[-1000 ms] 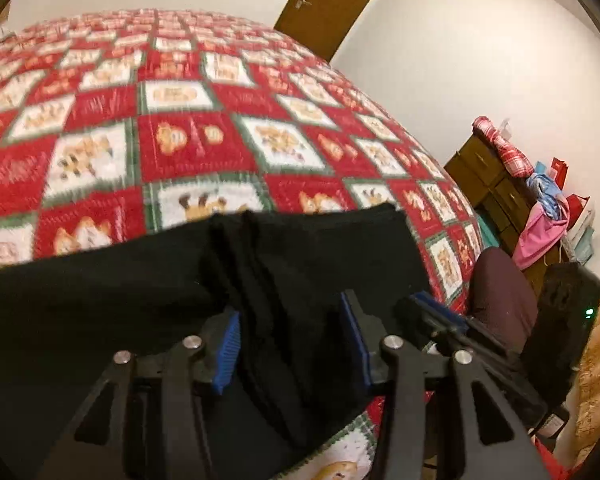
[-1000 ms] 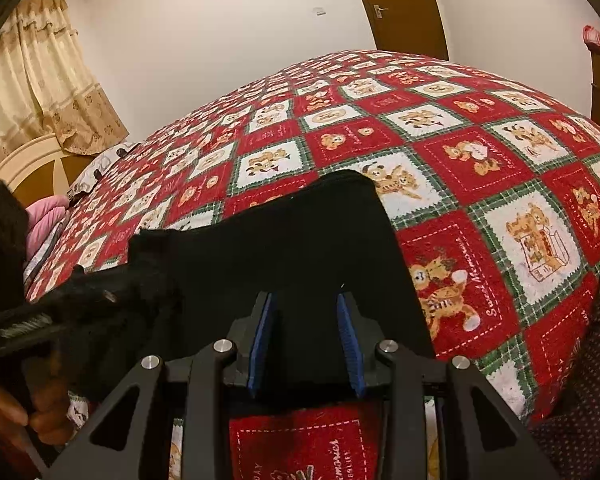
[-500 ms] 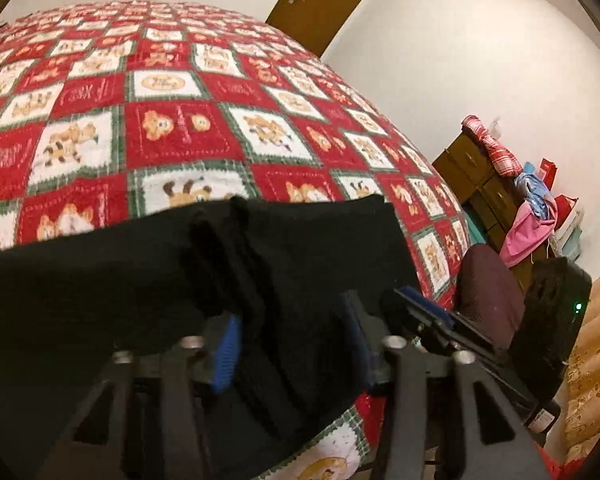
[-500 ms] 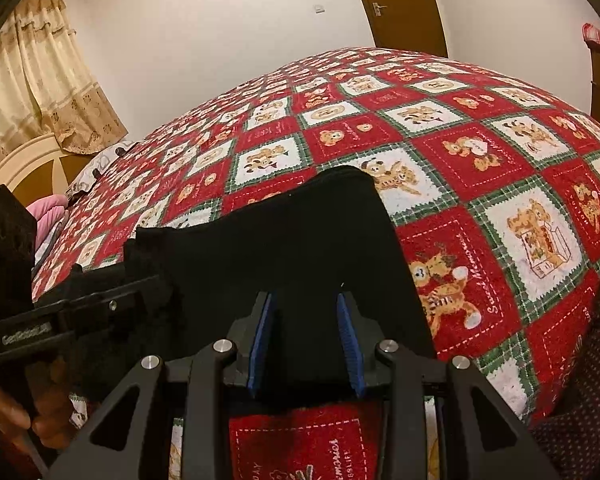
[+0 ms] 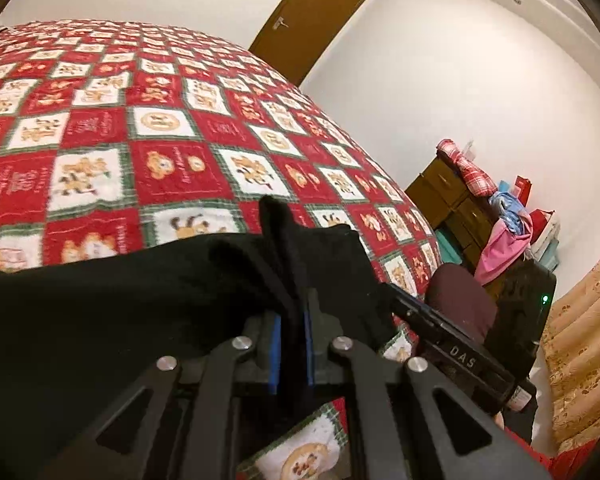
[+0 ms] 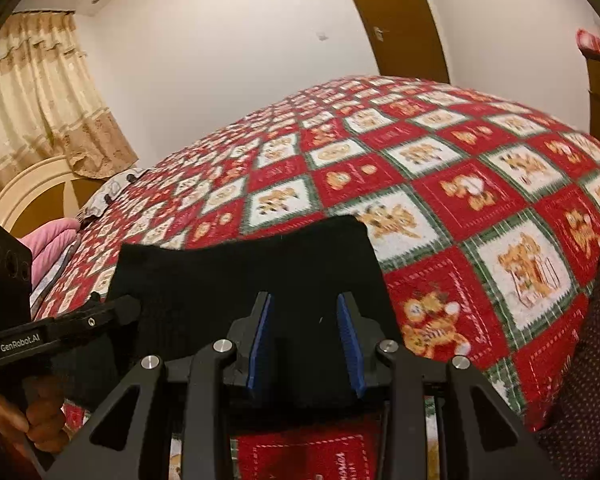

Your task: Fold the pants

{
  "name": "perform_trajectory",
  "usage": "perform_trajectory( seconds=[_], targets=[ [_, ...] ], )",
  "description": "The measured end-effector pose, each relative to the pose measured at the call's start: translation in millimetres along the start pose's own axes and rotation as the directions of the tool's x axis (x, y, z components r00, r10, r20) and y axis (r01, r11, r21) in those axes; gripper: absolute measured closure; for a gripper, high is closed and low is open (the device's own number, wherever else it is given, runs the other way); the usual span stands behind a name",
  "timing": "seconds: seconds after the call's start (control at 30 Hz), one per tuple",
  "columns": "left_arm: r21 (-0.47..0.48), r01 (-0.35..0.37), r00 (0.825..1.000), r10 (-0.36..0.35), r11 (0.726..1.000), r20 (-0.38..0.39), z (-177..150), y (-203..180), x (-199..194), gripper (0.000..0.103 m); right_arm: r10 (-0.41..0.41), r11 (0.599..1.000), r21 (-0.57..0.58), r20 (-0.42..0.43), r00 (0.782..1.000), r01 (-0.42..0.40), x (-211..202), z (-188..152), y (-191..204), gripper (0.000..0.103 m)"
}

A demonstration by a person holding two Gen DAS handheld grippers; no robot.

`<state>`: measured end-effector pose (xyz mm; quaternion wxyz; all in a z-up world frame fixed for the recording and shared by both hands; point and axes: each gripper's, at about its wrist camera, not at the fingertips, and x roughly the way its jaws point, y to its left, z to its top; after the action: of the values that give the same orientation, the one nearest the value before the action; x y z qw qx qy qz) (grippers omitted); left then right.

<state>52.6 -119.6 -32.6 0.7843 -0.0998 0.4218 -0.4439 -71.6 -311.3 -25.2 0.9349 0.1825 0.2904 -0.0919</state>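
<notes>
On the bed [image 5: 100, 128], black pants [image 5: 100, 300] lie across the near edge of the checked quilt, at 6 o'clock in both wrist views.

Left gripper [image 5: 291, 344]: its jaws have just been closing and now clamp a raised fold of the pants between the blue pads [image 5: 275, 354]. The pinched fabric stands up in a ridge toward 12 o'clock.

Right gripper [image 6: 306, 344]: its jaws stand part open over the pants [image 6: 260, 272], with black cloth showing between the pads [image 6: 260, 344]; whether the pads press on it cannot be told. In the right wrist view, the left gripper [image 6: 116, 312] sits at 9 o'clock, touching the cloth edge, with a hand [image 6: 32, 416] on its grip.

A dresser [image 5: 448, 200] piled with clothes stands at 3 o'clock in the left view.
</notes>
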Motion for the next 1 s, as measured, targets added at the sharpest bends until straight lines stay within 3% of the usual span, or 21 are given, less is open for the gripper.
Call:
perform_trajectory(
  seconds=[0.2,0.27,0.33,0.37,0.4,0.47,0.57,0.7,0.8,0.87,0.93,1.0],
  targets=[
    [-0.041,-0.066,0.998,0.066,0.997,-0.013,-12,21,-3,0.094,0.014,1.0,-0.01,0.027,1.0,-0.013,1,7,9,0.068],
    [-0.039,-0.1,0.995,0.099,0.994,-0.021,-15,26,1,0.094,0.018,1.0,-0.021,-0.01,1.0,-0.018,15,4,11,0.067],
    [-0.022,-0.134,0.991,0.133,0.991,-0.03,-19,29,6,0.094,0.013,1.0,0.011,-0.116,0.993,-0.012,41,-8,6,0.067],
    [-0.02,-0.148,0.988,0.147,0.989,-0.041,-21,31,8,0.093,0.02,1.0,0.016,-0.117,0.993,-0.018,45,-14,5,0.066],
    [-0.025,-0.155,0.987,0.153,0.988,-0.046,-22,33,9,0.092,0.031,0.999,-0.008,-0.079,0.996,-0.032,42,-16,7,0.058],
    [-0.031,-0.155,0.987,0.153,0.987,-0.043,-24,36,6,0.089,0.037,0.998,-0.043,-0.101,0.994,-0.042,44,-14,13,0.049],
    [0.01,-0.192,0.98,0.192,0.981,-0.047,-22,33,-1,0.083,0.04,0.997,-0.065,-0.091,0.995,-0.046,38,-10,20,0.048],
    [0.107,-0.29,0.956,0.294,0.951,-0.018,-20,25,-17,0.067,0.11,0.99,-0.085,-0.04,0.993,-0.113,22,-4,29,0.048],
    [0.164,-0.371,0.927,0.374,0.914,0.013,-17,23,-22,0.065,0.095,0.976,-0.191,-0.071,0.993,-0.107,21,-17,52,0.048],
    [0.159,-0.366,0.93,0.367,0.917,0.025,-13,23,-26,0.065,0.114,0.966,-0.219,-0.1,0.988,-0.134,24,-32,63,0.048],
    [0.138,-0.328,0.944,0.328,0.935,0.026,-8,23,-30,0.065,0.114,0.956,-0.252,-0.141,0.983,-0.147,32,-51,76,0.048],
    [0.134,-0.294,0.956,0.293,0.946,0.027,-3,18,-29,0.065,0.083,0.939,-0.326,-0.086,0.993,-0.107,28,-64,90,0.036]
  ],
)
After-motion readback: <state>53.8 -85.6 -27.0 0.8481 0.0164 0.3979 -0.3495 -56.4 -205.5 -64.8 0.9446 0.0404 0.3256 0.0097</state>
